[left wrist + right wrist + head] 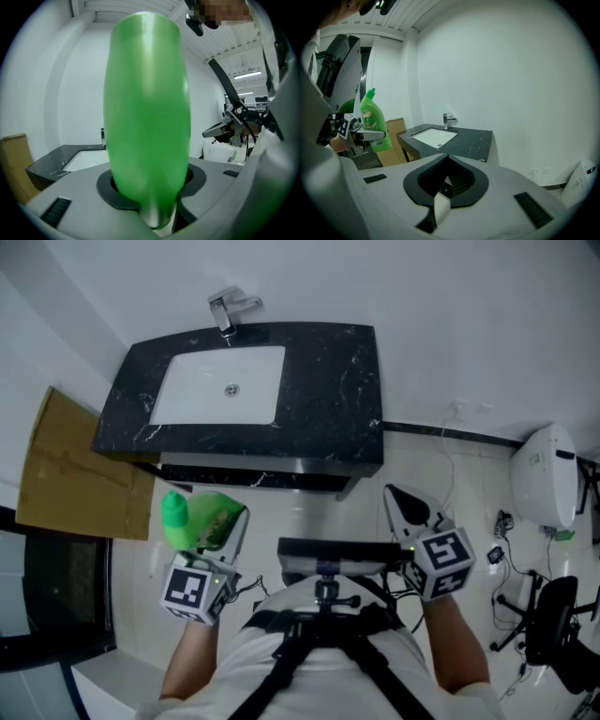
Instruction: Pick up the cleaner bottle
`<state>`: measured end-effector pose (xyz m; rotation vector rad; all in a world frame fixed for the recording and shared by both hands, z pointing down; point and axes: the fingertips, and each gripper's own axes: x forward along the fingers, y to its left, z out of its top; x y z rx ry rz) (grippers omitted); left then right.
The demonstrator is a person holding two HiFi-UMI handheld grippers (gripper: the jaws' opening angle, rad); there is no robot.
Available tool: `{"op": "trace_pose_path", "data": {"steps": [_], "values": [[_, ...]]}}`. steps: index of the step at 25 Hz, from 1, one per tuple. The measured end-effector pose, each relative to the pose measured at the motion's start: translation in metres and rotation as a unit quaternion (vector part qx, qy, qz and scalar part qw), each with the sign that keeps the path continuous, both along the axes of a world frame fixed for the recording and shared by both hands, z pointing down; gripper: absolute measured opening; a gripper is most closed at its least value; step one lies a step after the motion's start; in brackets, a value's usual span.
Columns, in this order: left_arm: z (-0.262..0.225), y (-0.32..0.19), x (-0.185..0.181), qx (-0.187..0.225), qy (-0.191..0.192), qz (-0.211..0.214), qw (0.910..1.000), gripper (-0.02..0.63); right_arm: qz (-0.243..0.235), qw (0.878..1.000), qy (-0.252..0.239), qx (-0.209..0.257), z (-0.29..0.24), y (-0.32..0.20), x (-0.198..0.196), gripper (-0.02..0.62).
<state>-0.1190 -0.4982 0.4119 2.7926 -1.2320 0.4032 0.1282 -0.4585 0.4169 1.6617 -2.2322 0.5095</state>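
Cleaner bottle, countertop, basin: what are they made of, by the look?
Cleaner bottle: probably plastic, bright green with a smooth sheen and soft highlights. The right gripper view shows a printed label on it.
Countertop: black stone or a stone-look slab with a polished finish. It has thin white veins and faint reflections.
Basin: white and glossy, likely ceramic, though the look alone can't settle it.

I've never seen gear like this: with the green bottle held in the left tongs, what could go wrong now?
The cleaner bottle hangs in the left tongs alone, off the black counter; its smooth, rounded plastic could slip and drop. The grip sits low on its body, so it might tip. The right tongs are shut and empty, so no backup.
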Motion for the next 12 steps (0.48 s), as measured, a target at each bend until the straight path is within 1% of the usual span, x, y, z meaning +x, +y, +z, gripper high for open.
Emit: {"op": "trace_pose_path", "data": {"steps": [12], "values": [[-0.0015,-0.0033,0.0002,-0.001,-0.002,0.004,1.0000,0.176,0.000,1.000,0.001,-0.002,0.0002,-0.0034,-0.0001,0.000]]}}
